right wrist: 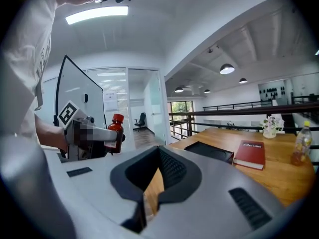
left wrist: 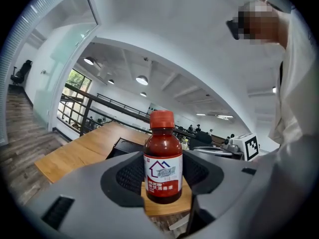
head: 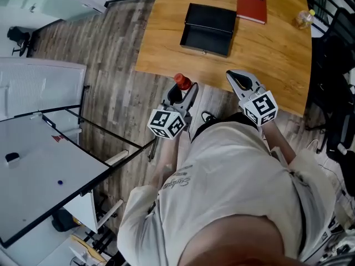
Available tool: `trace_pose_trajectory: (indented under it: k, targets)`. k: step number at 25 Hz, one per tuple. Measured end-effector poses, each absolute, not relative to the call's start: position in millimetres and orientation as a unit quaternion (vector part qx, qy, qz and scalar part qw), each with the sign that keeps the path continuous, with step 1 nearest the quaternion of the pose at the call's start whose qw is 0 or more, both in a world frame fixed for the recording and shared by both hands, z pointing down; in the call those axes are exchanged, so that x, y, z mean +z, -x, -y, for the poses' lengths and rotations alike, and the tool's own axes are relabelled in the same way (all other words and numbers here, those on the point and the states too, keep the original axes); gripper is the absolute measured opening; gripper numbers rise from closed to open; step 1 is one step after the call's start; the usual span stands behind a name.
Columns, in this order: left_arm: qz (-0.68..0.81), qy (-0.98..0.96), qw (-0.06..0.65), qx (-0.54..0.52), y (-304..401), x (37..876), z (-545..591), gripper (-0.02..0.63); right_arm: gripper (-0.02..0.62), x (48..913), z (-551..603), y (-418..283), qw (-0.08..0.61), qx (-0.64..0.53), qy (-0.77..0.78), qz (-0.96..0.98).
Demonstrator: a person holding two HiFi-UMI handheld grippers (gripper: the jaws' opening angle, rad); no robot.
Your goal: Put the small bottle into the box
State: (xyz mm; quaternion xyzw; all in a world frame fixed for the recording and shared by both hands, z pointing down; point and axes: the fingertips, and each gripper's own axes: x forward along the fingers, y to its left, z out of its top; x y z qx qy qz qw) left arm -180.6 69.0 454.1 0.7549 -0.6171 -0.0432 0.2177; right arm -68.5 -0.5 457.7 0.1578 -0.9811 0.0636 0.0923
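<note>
Gripping the small red-capped brown bottle (left wrist: 163,163) upright, the left gripper (head: 185,92) should carry it toward twelve o'clock, over the open black box (head: 204,48); right gripper (right wrist: 149,192) closed, empty.

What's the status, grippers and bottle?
Left gripper shut on bottle, upright. Right gripper shut, empty. Box open on table; nothing blocking it.

The left gripper (left wrist: 163,183) clamps the upright, red-capped small bottle (left wrist: 163,166).
</note>
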Motion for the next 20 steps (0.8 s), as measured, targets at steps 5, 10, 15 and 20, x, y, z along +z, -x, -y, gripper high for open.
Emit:
trace_pose_trajectory:
  k: [5, 10, 15, 20]
  targets:
    - [0.585, -0.774, 0.234, -0.055, 210.6, 463.8, -79.3, 0.225, -0.005, 453.2, -10.6, 102.8, 0.099, 0.059, -0.181, 0.977]
    - [0.572, -0.776, 0.252, -0.086, 228.3, 474.4, -76.6, 0.225, -0.005, 452.0, -7.2, 118.9, 0.122, 0.042, -0.186, 0.974]
    - [0.577, -0.770, 0.252, -0.101, 239.5, 469.5, -61.9, 0.225, -0.005, 465.1, 9.9, 131.8, 0.141, 0.047, -0.183, 0.972]
    - [0.587, -0.765, 0.256, -0.069, 256.1, 474.4, -50.4, 0.225, -0.005, 479.0, 29.0, 158.7, 0.139, 0.040, -0.161, 0.976]
